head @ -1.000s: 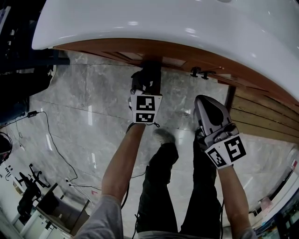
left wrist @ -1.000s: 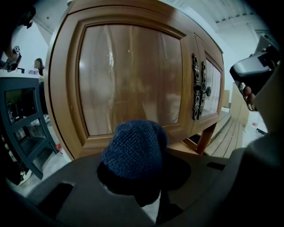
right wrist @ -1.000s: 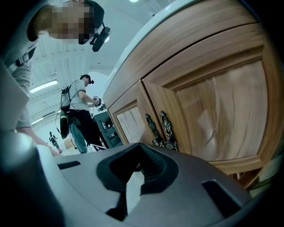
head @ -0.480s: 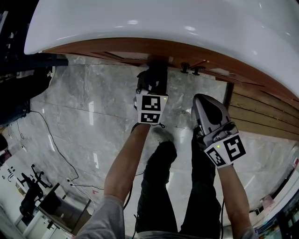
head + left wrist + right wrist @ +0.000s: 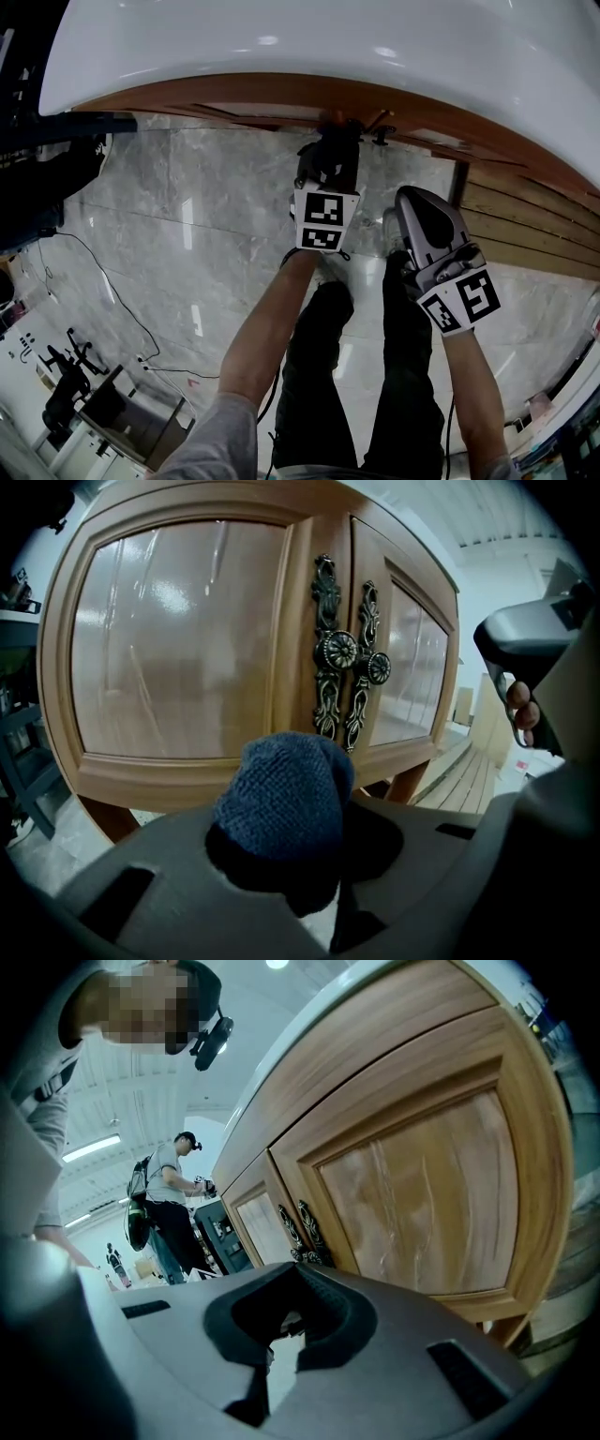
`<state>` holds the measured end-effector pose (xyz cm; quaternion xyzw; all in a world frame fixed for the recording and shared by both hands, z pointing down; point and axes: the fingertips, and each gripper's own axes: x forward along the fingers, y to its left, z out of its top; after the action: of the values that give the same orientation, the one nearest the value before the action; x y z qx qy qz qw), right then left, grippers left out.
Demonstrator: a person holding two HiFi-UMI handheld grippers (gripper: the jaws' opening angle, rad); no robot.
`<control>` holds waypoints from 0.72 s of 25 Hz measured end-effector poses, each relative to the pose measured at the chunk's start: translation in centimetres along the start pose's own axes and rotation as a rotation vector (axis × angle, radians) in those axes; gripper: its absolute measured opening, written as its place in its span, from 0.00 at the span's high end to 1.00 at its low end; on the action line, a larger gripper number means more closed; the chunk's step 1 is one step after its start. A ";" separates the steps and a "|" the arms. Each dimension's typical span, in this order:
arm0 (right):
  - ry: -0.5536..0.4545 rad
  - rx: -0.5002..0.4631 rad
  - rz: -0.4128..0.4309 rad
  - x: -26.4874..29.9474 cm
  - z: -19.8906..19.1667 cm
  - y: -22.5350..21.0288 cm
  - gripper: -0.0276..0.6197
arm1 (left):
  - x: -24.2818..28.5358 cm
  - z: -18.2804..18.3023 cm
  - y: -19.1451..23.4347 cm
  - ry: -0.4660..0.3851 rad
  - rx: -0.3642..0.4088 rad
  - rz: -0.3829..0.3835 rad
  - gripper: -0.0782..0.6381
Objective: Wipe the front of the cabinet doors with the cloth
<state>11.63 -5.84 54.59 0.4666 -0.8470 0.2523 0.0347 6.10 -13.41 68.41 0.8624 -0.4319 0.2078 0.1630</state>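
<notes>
Our left gripper (image 5: 300, 874) pinches the blue knitted cloth (image 5: 281, 799) close before the wooden cabinet doors (image 5: 178, 658), just below their ornate handles (image 5: 352, 658). Our right gripper (image 5: 281, 1330), jaws pressed together and empty, hangs nearby.

glossy grey marble floor (image 5: 187, 206), cabinet leg (image 5: 105, 819) on it, wooden planks (image 5: 525, 239) at right
</notes>
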 end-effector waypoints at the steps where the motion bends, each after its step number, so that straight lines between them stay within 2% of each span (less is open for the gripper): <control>1: -0.001 0.002 -0.001 -0.1 0.0 -0.1 0.94 | 0.1 0.1 -0.4 -0.001 -0.004 -0.004 0.76; 6: 0.002 0.007 0.000 -0.8 -0.2 -0.7 0.94 | 0.9 0.0 -2.3 0.001 -0.025 -0.028 0.76; 10: 0.003 0.005 -0.002 -1.1 0.0 -0.8 0.94 | 1.0 0.6 -4.1 -0.003 -0.003 -0.076 0.76; 18: 0.009 0.005 -0.001 -1.8 0.6 -0.6 0.94 | -1.2 2.0 -5.8 -0.017 -0.022 -0.103 0.76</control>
<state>13.26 -5.02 53.77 0.4658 -0.8460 0.2567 0.0375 10.56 -10.20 65.47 0.8833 -0.3906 0.1872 0.1793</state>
